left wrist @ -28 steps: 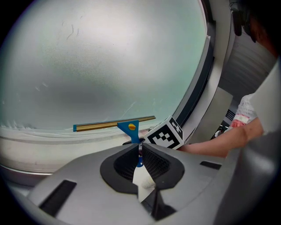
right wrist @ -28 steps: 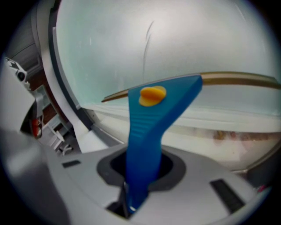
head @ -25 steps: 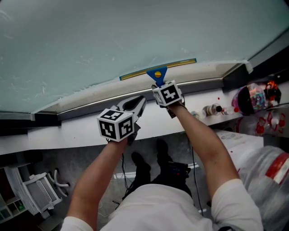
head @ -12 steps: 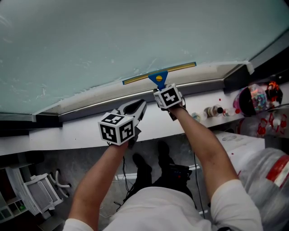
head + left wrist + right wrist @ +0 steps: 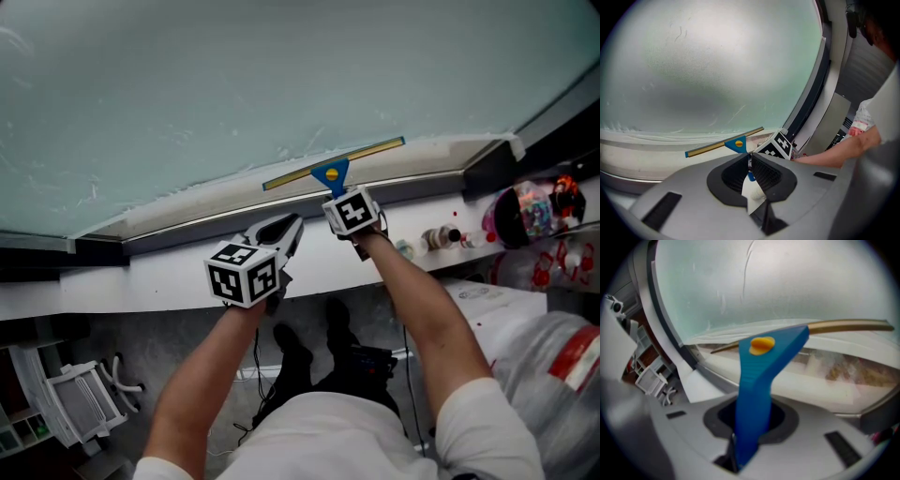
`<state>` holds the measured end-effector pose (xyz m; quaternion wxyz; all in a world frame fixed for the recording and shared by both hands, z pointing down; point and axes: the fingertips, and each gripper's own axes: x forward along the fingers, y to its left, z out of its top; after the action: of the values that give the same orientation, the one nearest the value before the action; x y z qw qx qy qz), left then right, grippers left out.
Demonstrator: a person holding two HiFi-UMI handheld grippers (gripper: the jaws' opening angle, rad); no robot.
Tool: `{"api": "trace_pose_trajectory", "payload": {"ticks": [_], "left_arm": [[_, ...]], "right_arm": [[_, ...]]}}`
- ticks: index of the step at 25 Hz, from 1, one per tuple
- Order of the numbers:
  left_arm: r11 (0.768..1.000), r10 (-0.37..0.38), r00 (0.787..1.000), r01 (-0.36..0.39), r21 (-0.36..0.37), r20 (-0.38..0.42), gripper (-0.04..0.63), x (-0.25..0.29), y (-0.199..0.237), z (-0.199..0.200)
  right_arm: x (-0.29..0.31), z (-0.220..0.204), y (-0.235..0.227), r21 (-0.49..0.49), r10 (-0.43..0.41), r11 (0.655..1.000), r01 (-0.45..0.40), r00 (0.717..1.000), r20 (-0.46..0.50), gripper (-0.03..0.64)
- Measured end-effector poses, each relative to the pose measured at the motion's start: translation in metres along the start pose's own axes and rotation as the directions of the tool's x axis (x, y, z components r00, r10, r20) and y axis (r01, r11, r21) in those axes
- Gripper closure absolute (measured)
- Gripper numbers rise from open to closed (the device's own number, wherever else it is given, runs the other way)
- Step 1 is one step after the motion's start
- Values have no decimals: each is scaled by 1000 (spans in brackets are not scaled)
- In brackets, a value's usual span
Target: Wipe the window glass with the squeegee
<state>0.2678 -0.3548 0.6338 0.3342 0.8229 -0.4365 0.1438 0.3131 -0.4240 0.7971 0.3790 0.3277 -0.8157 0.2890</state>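
Observation:
The frosted window glass [image 5: 281, 75] fills the top of the head view. A squeegee [image 5: 330, 171] with a blue handle, a yellow button and a brass-edged blade rests tilted against the glass's lower edge, just above the white sill [image 5: 187, 202]. My right gripper [image 5: 341, 199] is shut on the blue handle [image 5: 752, 394], directly below the blade [image 5: 843, 326]. My left gripper [image 5: 291, 225] hovers by the sill, left of and below the squeegee [image 5: 736, 143], shut with nothing held [image 5: 750, 157]. Soapy streaks line the glass's bottom edge.
A white ledge [image 5: 159, 277] runs under the window. Small bottles [image 5: 441, 230] and colourful packets [image 5: 530, 202] crowd its right end. A plastic bag [image 5: 562, 342] lies lower right. A white rack [image 5: 84, 398] stands on the floor at left. The dark window frame [image 5: 813, 89] rises on the right.
My right gripper has drawn the squeegee a little down the glass toward the sill, and the blade is tilted slightly more. The left gripper has hardly moved.

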Motion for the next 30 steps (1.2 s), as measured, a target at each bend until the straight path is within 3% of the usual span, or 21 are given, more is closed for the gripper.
{"api": "trace_pose_trajectory", "payload": {"ticks": [8, 16, 23, 30], "left_arm": [[1000, -16, 999, 16, 2, 30, 548, -8, -16, 4], [996, -75, 995, 72, 55, 59, 548, -31, -33, 15], [983, -151, 985, 141, 116, 84, 548, -57, -57, 29], [960, -242, 965, 223, 171, 105, 548, -77, -88, 44]], "right_arm": [[-21, -8, -2, 20, -31, 999, 30, 999, 11, 526], [-62, -10, 9, 127, -59, 991, 50, 996, 69, 526], [-111, -16, 16, 67, -93, 994, 88, 992, 86, 531], [-173, -15, 19, 87, -105, 992, 94, 985, 138, 531]]}}
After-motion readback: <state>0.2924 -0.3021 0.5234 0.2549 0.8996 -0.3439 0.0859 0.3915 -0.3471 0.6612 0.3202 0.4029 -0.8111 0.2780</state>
